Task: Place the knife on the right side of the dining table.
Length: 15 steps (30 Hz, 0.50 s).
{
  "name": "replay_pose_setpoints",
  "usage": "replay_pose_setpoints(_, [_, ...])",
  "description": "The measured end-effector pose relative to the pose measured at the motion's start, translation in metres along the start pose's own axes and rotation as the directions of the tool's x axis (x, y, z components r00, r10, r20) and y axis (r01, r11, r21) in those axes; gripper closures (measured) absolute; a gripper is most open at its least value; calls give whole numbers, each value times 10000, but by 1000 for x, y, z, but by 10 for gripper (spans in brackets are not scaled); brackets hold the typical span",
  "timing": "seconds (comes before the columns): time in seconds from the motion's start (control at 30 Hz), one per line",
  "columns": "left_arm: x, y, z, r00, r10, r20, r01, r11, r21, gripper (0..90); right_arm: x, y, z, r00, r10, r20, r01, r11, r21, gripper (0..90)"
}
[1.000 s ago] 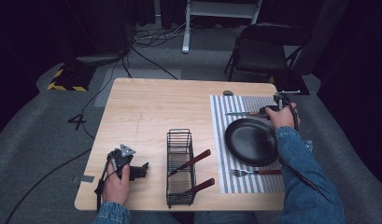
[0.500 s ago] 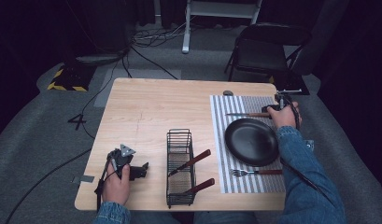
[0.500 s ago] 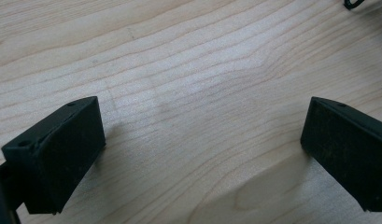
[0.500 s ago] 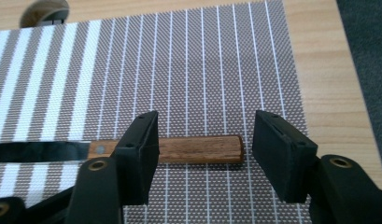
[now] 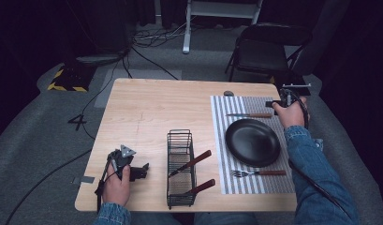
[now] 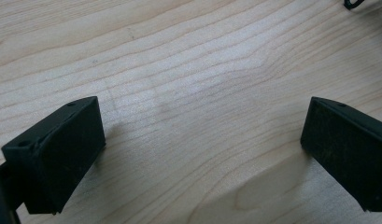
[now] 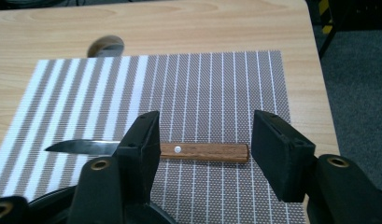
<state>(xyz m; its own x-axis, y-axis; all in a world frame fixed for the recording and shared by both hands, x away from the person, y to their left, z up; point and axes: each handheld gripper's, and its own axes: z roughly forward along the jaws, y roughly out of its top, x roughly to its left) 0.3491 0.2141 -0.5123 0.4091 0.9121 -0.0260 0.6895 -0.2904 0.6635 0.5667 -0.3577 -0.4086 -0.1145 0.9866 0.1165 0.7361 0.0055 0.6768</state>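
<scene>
Your right gripper [image 5: 275, 103] sits just above the knife [image 7: 146, 150], which lies flat on the striped placemat [image 7: 212, 88] at its far end, beyond the black plate [image 5: 253, 141]. In the right gripper view the jaws stand apart with the wooden handle seen between them, but the pads don't touch it; the jaws have just been closing a little, nothing pinched. Reads as the knife set down and let go.

Done so far, by my read: plate centred on the mat, fork [image 5: 258, 173] on the mat at the plate's near side, knife at the far side. Left: two wooden-handled utensils [image 5: 191, 162] leaning in the black wire caddy [image 5: 180, 168] (can't tell what kind, their heads are buried in the wire).

Your left gripper [image 5: 141, 170] rests at the near left of the wooden table [image 5: 161, 108], jaws spread wide over bare wood, holding nothing.

Around: a small round grommet [image 7: 106, 46] in the tabletop just past the mat, a black chair [image 5: 264, 51] behind the table, cables on the floor. Nothing blocks the path from mat to caddy; the caddy's wire walls are the only snag when you pull a handle out.
</scene>
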Motion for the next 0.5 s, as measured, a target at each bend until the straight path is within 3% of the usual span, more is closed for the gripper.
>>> replay_pose_setpoints(0.17, [0, 0, 0, 10000, -10, 20, 10, 10000, 2, 0, 4, 3, -19, 9996, -17, -289, 8, 9996, -291, 433])
replay_pose_setpoints(0.27, [0, 0, 0, 10000, -11, 15, 11, 10000, -2, 0, 7, 4, -31, 9984, -261, -505, 234, 9983, -534, 433])
replay_pose_setpoints(0.5, [0, 0, 0, 10000, -11, 21, 11, 10000, 1, 0, 17, 2, -58, 9857, -865, -1447, 698, 9907, -1165, 431])
